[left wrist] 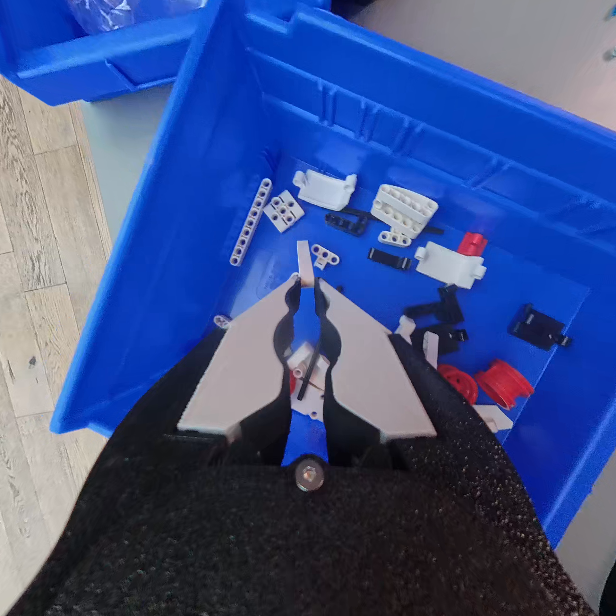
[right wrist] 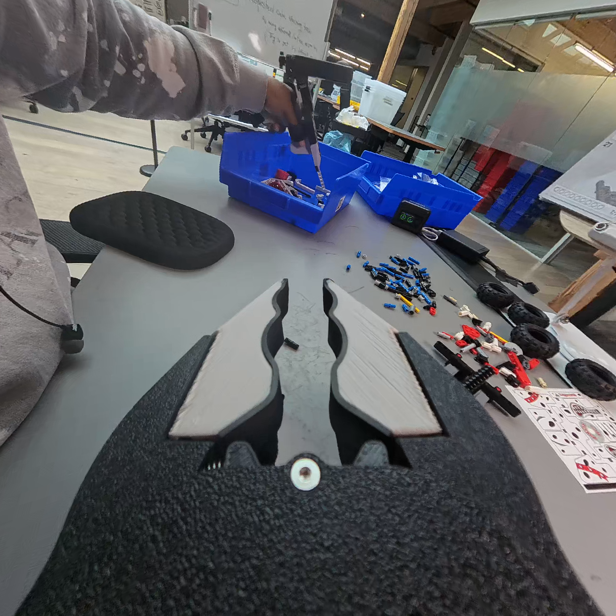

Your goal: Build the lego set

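My left gripper [left wrist: 307,282] is over the blue bin [left wrist: 206,166] and is shut on the end of a thin white beam [left wrist: 306,263], which sticks out past the tips. Loose white, black and red Lego parts lie on the bin floor, including a long white beam [left wrist: 251,221], a white panel [left wrist: 448,263] and red wheel hubs [left wrist: 503,383]. The right wrist view shows this gripper [right wrist: 316,163] in the bin [right wrist: 266,203], holding the beam [right wrist: 320,178]. My right gripper [right wrist: 306,286] is open and empty above the grey table, over a small black pin [right wrist: 291,343].
A second blue bin [right wrist: 420,196] stands beside the first. On the table's right are a pile of blue and black pins [right wrist: 400,283], black tyres [right wrist: 533,340], a black and red part-built assembly [right wrist: 483,370] and a sticker sheet [right wrist: 573,433]. A black armrest pad [right wrist: 150,230] lies left. Spacing between my two grippers at the tips: around 55 centimeters.
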A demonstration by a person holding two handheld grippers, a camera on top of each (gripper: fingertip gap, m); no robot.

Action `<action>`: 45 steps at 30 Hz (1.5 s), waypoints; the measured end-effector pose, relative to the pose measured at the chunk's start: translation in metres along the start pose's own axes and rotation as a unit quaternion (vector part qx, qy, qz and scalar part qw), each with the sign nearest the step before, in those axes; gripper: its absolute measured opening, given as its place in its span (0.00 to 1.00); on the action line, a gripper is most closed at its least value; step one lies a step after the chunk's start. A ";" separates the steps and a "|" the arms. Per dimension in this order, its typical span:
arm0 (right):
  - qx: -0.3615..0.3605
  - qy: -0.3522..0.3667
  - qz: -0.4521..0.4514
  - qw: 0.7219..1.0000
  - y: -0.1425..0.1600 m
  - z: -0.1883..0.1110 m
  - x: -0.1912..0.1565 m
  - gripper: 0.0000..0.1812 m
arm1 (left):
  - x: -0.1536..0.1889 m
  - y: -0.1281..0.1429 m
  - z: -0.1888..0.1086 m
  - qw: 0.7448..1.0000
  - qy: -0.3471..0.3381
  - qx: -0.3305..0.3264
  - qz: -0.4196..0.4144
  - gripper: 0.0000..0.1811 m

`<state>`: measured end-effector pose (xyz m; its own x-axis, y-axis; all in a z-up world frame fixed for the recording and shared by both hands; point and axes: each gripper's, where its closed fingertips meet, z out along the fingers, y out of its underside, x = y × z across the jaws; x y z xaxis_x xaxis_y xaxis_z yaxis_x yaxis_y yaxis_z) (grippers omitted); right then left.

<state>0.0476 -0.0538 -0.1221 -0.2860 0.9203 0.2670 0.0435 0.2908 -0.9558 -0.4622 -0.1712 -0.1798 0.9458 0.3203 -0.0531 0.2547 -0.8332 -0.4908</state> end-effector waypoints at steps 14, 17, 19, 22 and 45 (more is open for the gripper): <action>-0.021 0.014 0.020 0.999 0.014 -0.002 0.012 0.09 | -0.049 0.023 0.046 0.982 -0.081 -0.170 -0.004 0.06; -0.023 0.015 0.018 0.999 0.014 -0.002 0.012 0.09 | -0.051 0.023 0.051 0.977 -0.094 -0.189 0.030 0.06; -0.025 0.016 0.017 0.999 0.015 -0.002 0.011 0.09 | -0.052 0.021 0.054 0.974 -0.103 -0.196 0.047 0.06; -0.029 0.017 0.017 0.999 0.016 -0.003 0.011 0.09 | -0.049 0.017 0.058 0.972 -0.102 -0.200 0.075 0.06; -0.047 0.013 0.021 0.999 0.027 0.000 0.008 0.08 | -0.046 -0.022 0.075 0.938 -0.173 -0.171 0.248 0.01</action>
<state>0.0464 -0.0383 -0.1458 -0.2575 0.9380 0.2319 0.1456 0.2749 -0.9504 -0.5264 -0.1339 -0.2323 0.8576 -0.0675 -0.5098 -0.0939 -0.9952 -0.0262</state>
